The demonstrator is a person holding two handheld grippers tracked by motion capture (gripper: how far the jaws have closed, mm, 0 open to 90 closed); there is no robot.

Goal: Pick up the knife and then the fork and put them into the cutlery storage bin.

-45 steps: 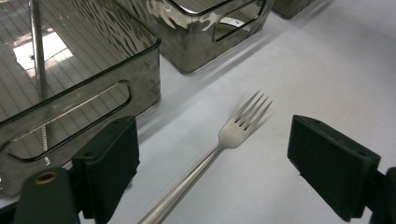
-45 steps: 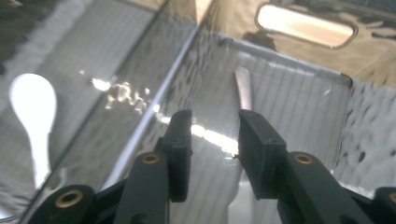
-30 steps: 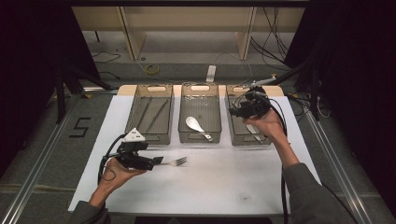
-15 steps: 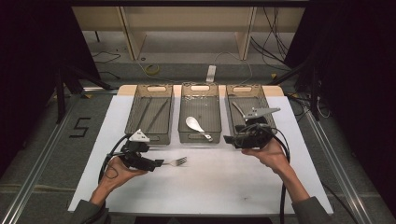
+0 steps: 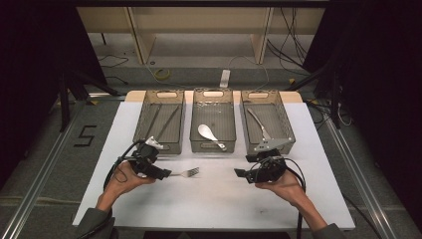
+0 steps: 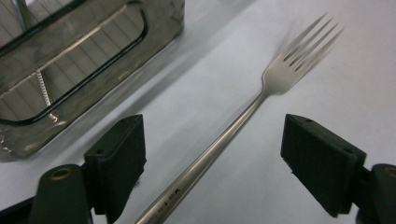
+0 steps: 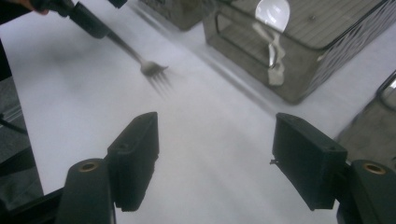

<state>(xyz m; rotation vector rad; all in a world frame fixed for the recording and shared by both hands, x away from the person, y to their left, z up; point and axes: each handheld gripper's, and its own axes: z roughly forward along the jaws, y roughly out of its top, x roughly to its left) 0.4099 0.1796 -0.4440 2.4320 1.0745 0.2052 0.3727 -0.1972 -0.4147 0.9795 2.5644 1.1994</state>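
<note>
A silver fork (image 5: 188,173) lies on the white table top (image 5: 219,204), tines to the right. My left gripper (image 5: 166,174) sits low at its handle end. In the left gripper view the fork (image 6: 280,77) runs up between the jaws of this gripper (image 6: 212,126). The jaws have just been closing a little, but both pads stand clear of the handle. My right gripper (image 5: 240,174) hovers low over the table to the fork's right, pointing left at it. Its jaws (image 7: 217,123) have just been opening further, with only bare table between them and the fork (image 7: 152,69) farther off.
Three dark mesh bins stand in a row behind the fork. The left bin (image 5: 160,144) holds long thin utensils, the middle bin (image 5: 213,147) a white spoon (image 5: 208,132), and the right bin (image 5: 284,127) a knife (image 5: 259,122). Cables trail from both grippers.
My right hand has come down from above the right bin to the table in front of it, now pointing left toward the fork. The left gripper has hardly moved.
</note>
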